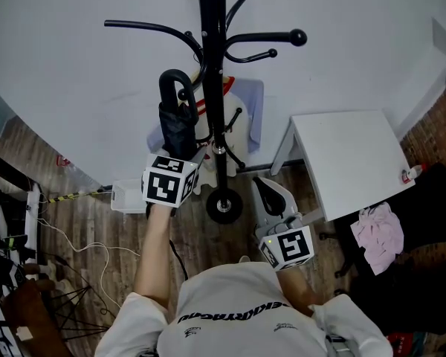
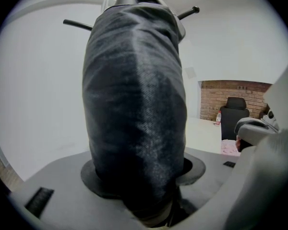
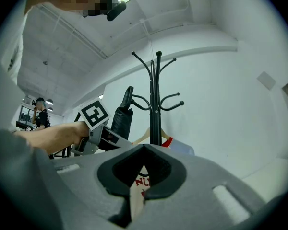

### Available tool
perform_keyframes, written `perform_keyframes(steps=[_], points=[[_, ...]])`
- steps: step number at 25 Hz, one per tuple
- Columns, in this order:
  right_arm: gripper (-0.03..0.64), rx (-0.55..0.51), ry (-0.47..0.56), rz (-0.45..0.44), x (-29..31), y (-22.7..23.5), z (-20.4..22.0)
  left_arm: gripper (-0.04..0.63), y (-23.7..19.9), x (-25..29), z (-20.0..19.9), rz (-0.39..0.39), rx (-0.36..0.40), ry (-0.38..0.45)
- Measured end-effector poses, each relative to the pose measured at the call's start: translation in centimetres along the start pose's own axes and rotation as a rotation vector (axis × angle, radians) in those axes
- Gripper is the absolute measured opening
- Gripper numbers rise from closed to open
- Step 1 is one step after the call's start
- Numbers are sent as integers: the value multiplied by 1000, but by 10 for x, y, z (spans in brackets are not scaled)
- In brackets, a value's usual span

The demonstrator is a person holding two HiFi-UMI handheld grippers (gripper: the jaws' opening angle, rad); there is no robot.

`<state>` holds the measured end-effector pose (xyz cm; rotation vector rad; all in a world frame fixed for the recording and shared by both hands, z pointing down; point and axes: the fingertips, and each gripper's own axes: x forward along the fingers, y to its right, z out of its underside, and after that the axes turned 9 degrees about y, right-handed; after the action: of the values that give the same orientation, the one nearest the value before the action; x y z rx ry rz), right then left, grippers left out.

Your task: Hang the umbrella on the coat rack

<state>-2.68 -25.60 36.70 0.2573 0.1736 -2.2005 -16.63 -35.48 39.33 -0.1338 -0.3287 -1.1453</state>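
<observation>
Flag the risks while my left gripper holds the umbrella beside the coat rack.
The left gripper clamps the umbrella by its soft folded fabric, so it may slip. Its curved handle is over no hook yet and could knock the coat rack. The garment hanging there might snag it.

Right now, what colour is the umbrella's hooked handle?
Black handle, matching the folded umbrella; head view shows it best.

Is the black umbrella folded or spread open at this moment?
Folded. The umbrella is a narrow black bundle, its fabric gathered tight, held in the left gripper with the curved handle upward.
</observation>
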Motion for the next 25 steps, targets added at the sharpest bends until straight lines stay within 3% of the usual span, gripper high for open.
perform_keyframes(steps=[25], points=[[-3, 3, -4, 41, 4, 21, 8, 253, 8, 43, 39, 82, -60, -108]])
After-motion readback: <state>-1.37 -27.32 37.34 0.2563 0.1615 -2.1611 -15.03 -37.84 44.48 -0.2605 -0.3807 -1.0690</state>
